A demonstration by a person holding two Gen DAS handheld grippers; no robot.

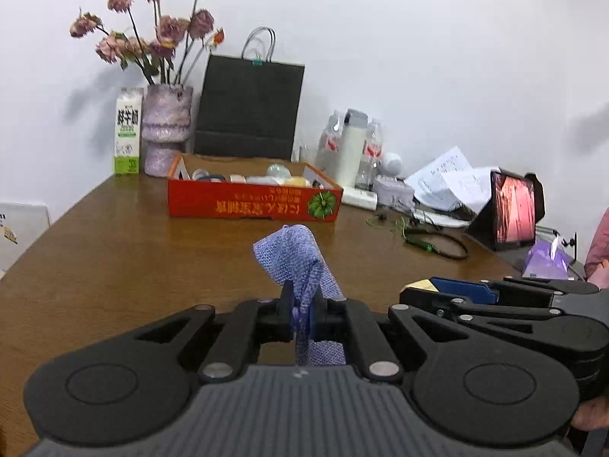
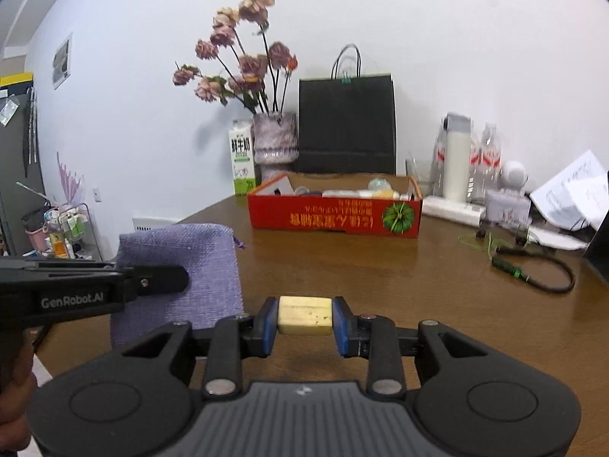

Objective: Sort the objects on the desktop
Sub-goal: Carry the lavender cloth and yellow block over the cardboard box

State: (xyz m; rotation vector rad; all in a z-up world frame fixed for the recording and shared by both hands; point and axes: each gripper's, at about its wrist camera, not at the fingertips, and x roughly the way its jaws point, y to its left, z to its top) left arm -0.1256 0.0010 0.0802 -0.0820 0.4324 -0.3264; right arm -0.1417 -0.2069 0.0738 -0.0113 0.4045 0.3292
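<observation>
My left gripper (image 1: pixel 302 314) was clamped tight on a soft purple cloth pouch (image 1: pixel 291 255), held above the wooden table (image 1: pixel 114 259); limp and light, it flopped over my fingers, so pinching a bunched edge suited it. My right gripper (image 2: pixel 304 320) squeezed a pale yellow block (image 2: pixel 304 314) by its short ends; it looked stiff and light. The red box (image 2: pixel 335 217) stood well ahead.

Purple woven pouch (image 2: pixel 179 266) and cream block (image 2: pixel 304 315) (both lifted) above table.
</observation>
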